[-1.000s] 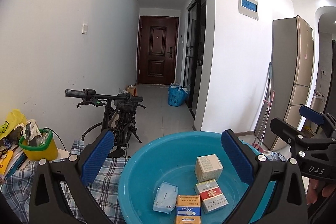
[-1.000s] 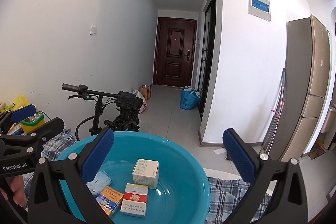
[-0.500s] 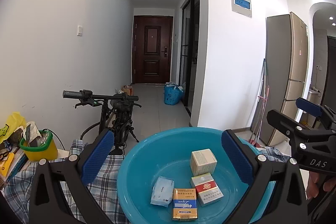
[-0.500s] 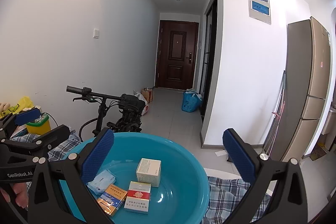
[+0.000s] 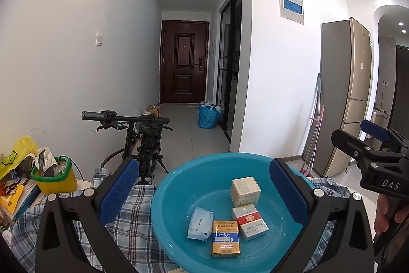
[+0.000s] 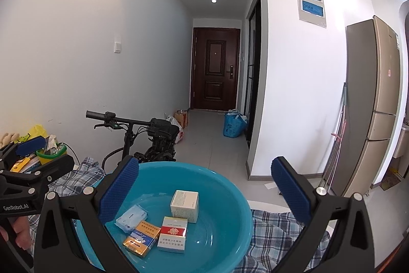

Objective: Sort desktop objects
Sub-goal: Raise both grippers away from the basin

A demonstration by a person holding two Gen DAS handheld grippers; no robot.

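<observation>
A teal plastic basin (image 5: pixel 179 186) (image 6: pixel 230 198) sits on a blue plaid cloth. In it lie a cream cube box (image 5: pixel 245 191) (image 6: pixel 184 205), a red-and-white pack (image 5: pixel 250 221) (image 6: pixel 172 234), an orange pack (image 5: pixel 226 238) (image 6: pixel 140 239) and a pale blue tissue packet (image 5: pixel 200 223) (image 6: pixel 131 218). My left gripper (image 5: pixel 204 192) hovers open above the basin's near side, nothing between its blue pads. My right gripper (image 6: pixel 205 192) also hangs open and empty over the basin. Each gripper shows at the edge of the other's view, held by a hand.
A yellow tub with a green rim (image 5: pixel 55 177) and stacked books (image 5: pixel 15 198) stand at the table's left end. A folding bicycle (image 5: pixel 143 140) leans behind the table. A hallway with a dark door (image 5: pixel 184 60) runs beyond; a fridge (image 5: pixel 342 94) stands right.
Both views have pulled back and risen slightly, so the basin and its boxes sit lower and show more fully. The objects in the basin have not moved. Both grippers stayed open.
</observation>
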